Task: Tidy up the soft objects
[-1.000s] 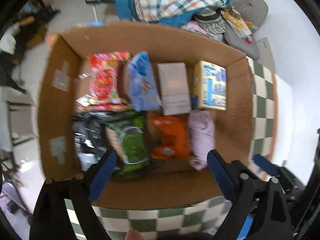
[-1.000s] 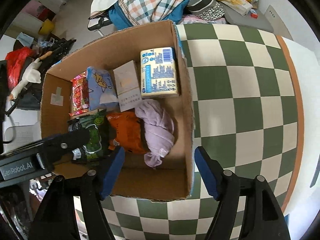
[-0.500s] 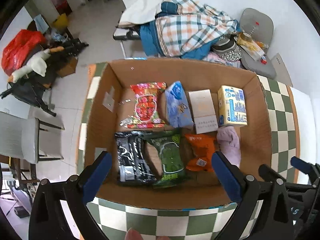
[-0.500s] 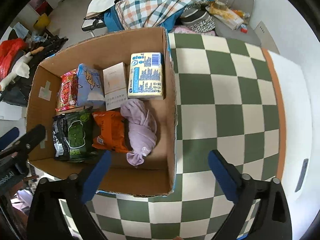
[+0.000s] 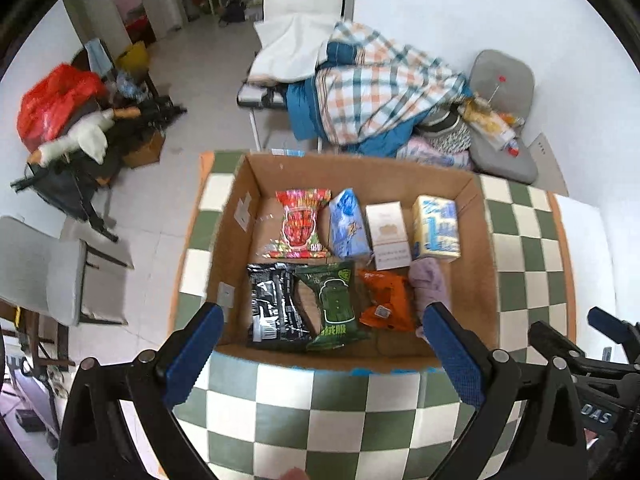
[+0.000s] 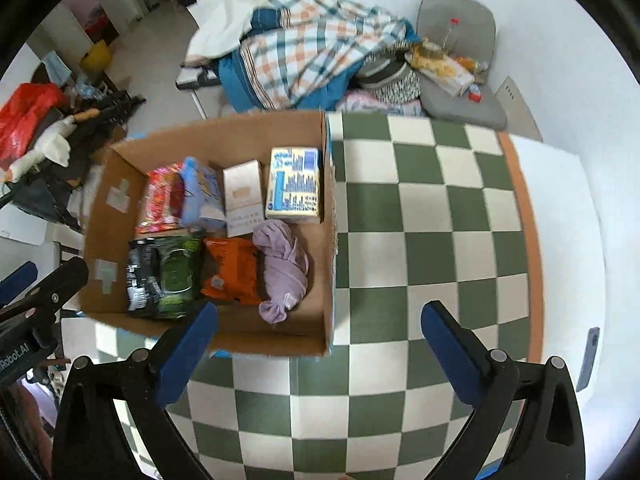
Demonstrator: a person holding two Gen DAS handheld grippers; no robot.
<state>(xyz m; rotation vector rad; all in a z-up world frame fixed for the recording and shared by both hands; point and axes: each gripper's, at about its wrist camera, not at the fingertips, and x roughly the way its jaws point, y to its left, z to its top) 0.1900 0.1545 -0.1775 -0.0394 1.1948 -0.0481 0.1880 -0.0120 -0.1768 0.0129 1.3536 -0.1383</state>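
Both my left gripper [image 5: 320,350] and right gripper [image 6: 320,344] gape empty above the packed box [image 6: 216,140]; sorting looks finished, next I'd withdraw

White walls [image 5: 460,20], a pale tiled floor [image 5: 192,80], and a chair [image 5: 304,12] heaped with checked bedding [image 5: 372,88].

Green-and-white checkered table [image 6: 420,208], orange trim along far edge. Behind table: plaid blanket [image 5: 384,92] heaped over blue bedding on white folding cot [image 5: 280,68]. Grey seat cushion [image 5: 500,80] against white wall, snack packets lying on it. Left on tiled floor: red plastic bag [image 5: 52,100], yellow bag [image 5: 134,56], white plush toy [image 5: 80,140] on dark tangled gear. Grey chair [image 5: 40,264] near left edge.
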